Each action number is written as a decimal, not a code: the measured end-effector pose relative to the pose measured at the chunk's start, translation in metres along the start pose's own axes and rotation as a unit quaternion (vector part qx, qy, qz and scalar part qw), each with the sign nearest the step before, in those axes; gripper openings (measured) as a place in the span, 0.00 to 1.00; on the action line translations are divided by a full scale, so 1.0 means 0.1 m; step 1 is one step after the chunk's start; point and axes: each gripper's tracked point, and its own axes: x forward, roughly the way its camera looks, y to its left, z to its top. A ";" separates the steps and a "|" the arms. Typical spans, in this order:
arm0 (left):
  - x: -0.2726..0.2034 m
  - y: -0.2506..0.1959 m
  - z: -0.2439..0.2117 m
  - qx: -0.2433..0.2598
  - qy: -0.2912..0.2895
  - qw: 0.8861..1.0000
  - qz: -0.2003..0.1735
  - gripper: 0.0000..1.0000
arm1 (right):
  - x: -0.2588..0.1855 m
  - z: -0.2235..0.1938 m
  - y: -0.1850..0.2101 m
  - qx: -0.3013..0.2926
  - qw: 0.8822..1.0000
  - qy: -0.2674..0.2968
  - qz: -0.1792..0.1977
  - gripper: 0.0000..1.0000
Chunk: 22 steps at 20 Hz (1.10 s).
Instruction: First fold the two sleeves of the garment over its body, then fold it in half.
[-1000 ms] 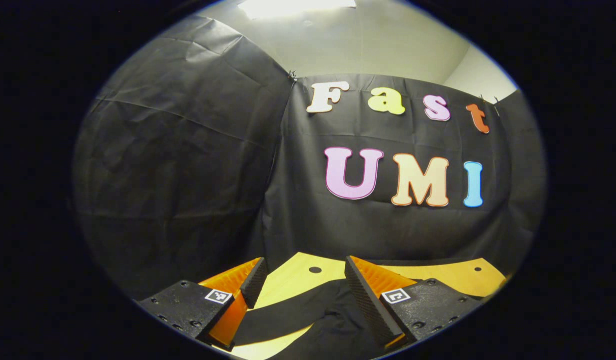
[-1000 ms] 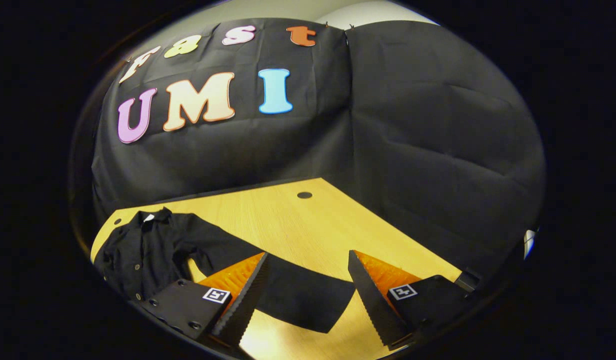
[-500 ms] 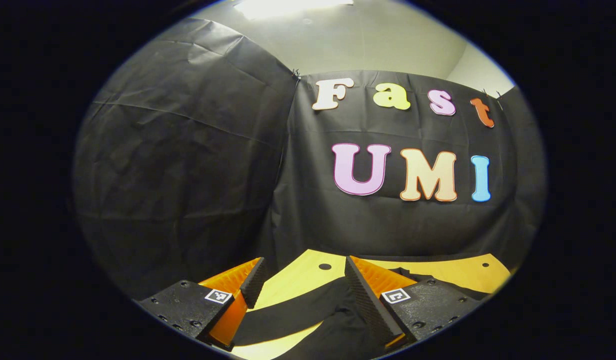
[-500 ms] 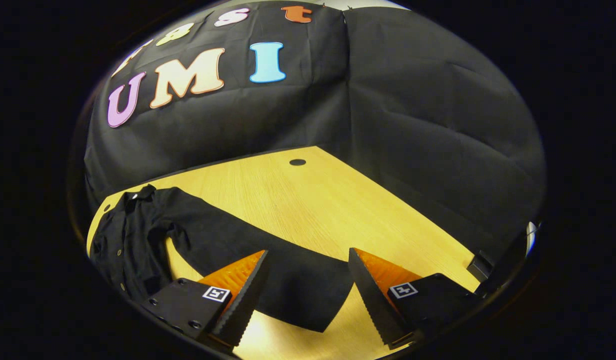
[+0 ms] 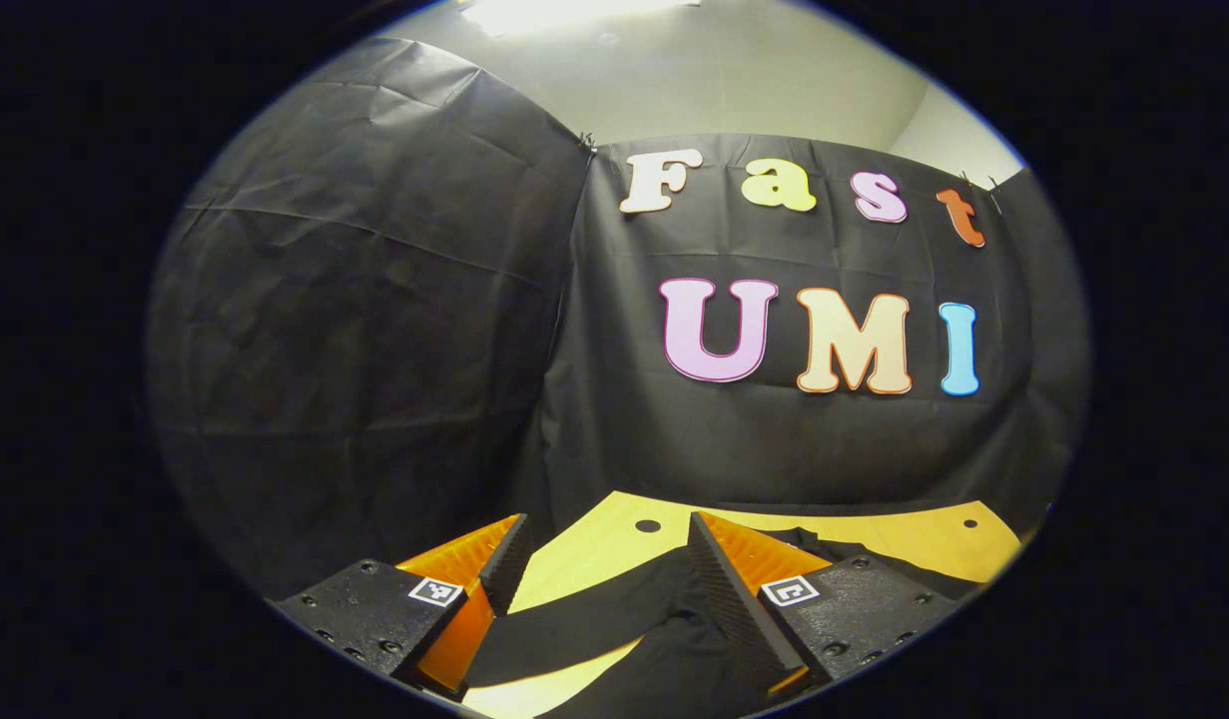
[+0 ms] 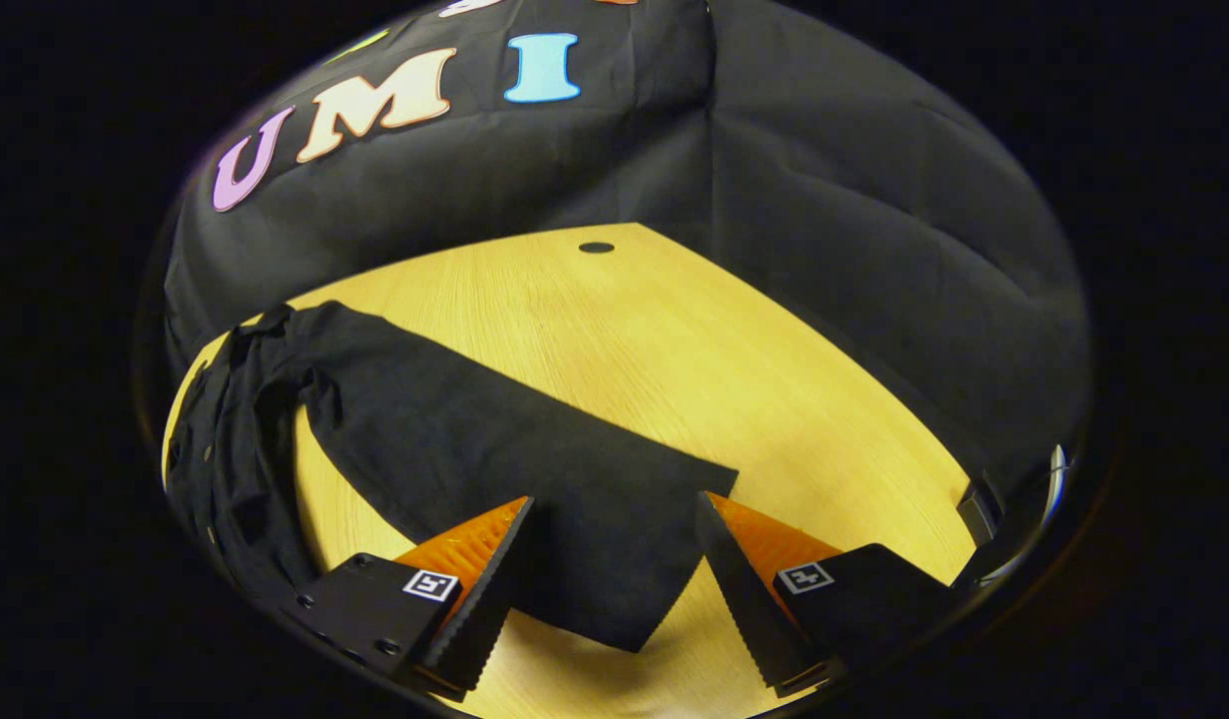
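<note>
The black garment (image 6: 245,449) is lying flat on the wooden surface (image 6: 674,340), sleeves unfolded. The right gripper (image 6: 614,589) is hovering, released, over the sleeve cuff (image 6: 614,539); the left gripper (image 5: 599,599) is likewise gaping. Pinching only one cloth layer risks slipping.

Nothing really readable here tbh. Closest thing is the little square black-and-white stickers (image 5: 435,590) on the left gripper (image 5: 606,519), one per side, and the same kind of stickers (image 6: 429,584) on the right gripper (image 6: 615,499). They're just blocky code patterns, no actual words or numbers.
</note>
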 end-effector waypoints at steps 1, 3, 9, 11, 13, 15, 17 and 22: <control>0.00 -0.01 -0.01 0.001 0.002 1.000 0.000 0.92 | 0.02 0.01 0.01 0.005 1.000 -0.004 0.000 1.00; 0.01 -0.03 -0.03 0.003 0.004 1.000 -0.002 0.92 | 0.02 0.01 0.00 0.012 1.000 -0.004 0.005 0.99; 0.03 -0.08 -0.11 -0.006 0.012 1.000 -0.010 0.91 | 0.02 0.00 -0.02 0.006 1.000 0.000 0.012 0.99; 0.03 -0.08 -0.12 -0.007 0.014 1.000 -0.012 0.91 | 0.02 0.02 0.00 0.000 1.000 -0.006 0.016 0.99; 0.04 -0.08 -0.13 -0.007 0.017 1.000 -0.013 0.91 | 0.02 0.02 0.01 0.000 1.000 -0.009 0.015 0.96; 0.04 -0.07 -0.15 -0.007 0.018 1.000 -0.013 0.91 | 0.01 0.02 0.04 0.009 1.000 -0.008 0.015 0.96; 0.04 -0.04 -0.14 -0.007 0.018 1.000 -0.012 0.91 | 0.01 0.03 0.04 0.006 1.000 -0.003 0.019 0.92; 0.03 0.00 -0.15 -0.010 0.020 1.000 -0.009 0.91 | 0.01 0.04 0.12 -0.002 1.000 0.002 0.027 0.68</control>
